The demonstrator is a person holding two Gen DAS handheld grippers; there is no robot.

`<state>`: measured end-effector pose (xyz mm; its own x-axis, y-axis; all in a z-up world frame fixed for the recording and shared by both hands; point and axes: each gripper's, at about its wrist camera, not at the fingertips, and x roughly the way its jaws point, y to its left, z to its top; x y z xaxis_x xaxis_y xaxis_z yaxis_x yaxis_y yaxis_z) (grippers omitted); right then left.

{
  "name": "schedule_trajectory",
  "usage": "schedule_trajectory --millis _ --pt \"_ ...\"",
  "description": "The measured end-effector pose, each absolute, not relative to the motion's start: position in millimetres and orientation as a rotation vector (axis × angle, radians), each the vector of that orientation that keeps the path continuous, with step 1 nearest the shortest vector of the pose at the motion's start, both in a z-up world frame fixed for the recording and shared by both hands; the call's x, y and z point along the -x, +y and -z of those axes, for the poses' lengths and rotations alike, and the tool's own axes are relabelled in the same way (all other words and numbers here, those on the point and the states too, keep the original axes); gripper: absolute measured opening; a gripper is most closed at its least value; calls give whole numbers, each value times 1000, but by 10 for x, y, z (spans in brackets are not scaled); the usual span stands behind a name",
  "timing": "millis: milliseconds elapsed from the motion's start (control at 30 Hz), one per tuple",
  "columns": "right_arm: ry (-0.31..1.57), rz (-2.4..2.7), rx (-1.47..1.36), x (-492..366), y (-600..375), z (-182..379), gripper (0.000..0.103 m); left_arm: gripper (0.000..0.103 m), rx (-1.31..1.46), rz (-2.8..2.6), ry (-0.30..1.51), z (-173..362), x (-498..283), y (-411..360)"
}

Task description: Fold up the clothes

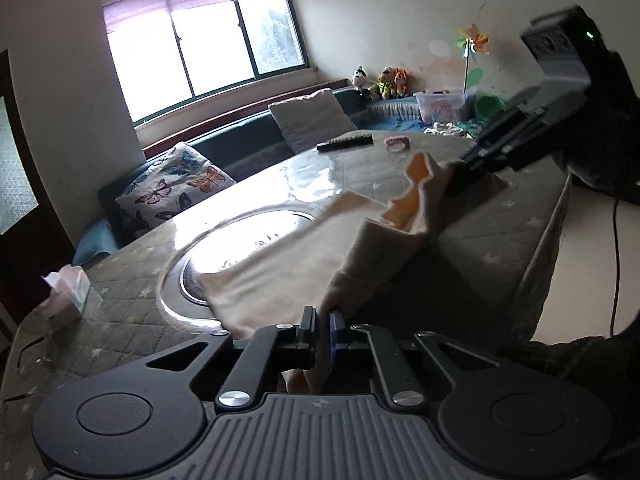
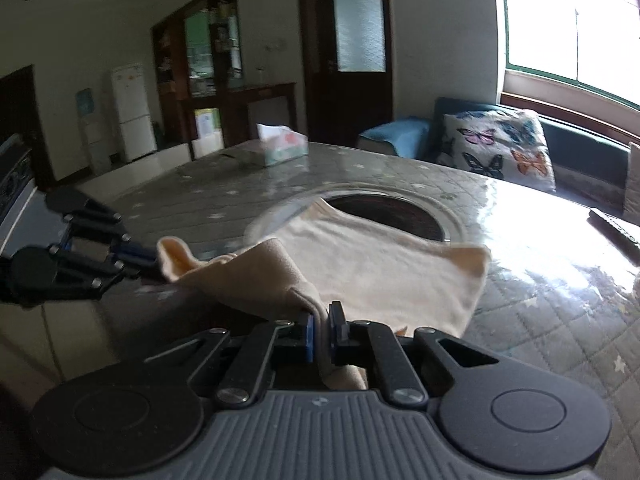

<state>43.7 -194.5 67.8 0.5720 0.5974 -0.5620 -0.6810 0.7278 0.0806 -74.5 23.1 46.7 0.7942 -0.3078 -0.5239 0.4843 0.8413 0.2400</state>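
- Cream-coloured cloth, soft and thin like a jersey knit, is the garment [image 1: 280, 264] being folded; its far part lies flat on the table [image 1: 500, 236], partly over the round glass inset [image 1: 240, 236] at the table's middle, while its near edge is raised off the surface.
- The left gripper [image 1: 323, 322] is clenched on one end of that near edge: fabric passes straight between its two pads and hangs out behind them.
- The right gripper [image 2: 324, 318] is likewise clamped on the other end of the same edge, a tuck of cloth pinched between the blue pad and the black one.
- Between the two grips the held edge sags and bunches, so the span is slack, not taut; in the right wrist view the left gripper appears off to the left, just beside the bunched cloth end.
- The relation that matters: the garment's free body lies ahead of both sets of fingers, towards the glass inset and the window [image 1: 200, 40], and the held edge runs crosswise between the hands.
- Judged from this, the fold calls for carrying the edge forward over the flat part, both hands travelling together.
- Neither hand looks clearly nearer the far hem; uneven travel would probably skew the fold.
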Motion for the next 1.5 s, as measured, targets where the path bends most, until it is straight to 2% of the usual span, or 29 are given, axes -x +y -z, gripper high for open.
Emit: schedule_trajectory --millis 200,467,667,767,867,933,1167,1300,1500 --pt "592 -772 155 -240 -1950 -809 6 7 -352 414 483 -567 534 233" --pt "655 -717 96 -1066 -1930 -820 5 5 -319 388 509 -538 -419 271" --pt "717 -634 61 -1747 -1827 -549 5 5 -301 332 596 -190 -1227 292" --pt "761 -566 28 -2065 -1798 -233 6 6 -255 292 670 51 -1469 327" --pt "811 -511 10 -2225 -1811 27 10 10 -233 276 672 97 -1470 358" --pt "804 -488 -3 -2204 -1862 54 25 10 -226 268 655 42 -1434 398" --pt "690 -495 11 -1975 -1861 -228 25 10 -201 334 610 -219 -1285 347" --pt "740 -580 51 -1979 -1573 -162 17 10 -245 424 658 -159 -1318 87" --pt "798 -548 80 -2198 -1373 71 15 10 -289 389 754 72 -1643 -103"
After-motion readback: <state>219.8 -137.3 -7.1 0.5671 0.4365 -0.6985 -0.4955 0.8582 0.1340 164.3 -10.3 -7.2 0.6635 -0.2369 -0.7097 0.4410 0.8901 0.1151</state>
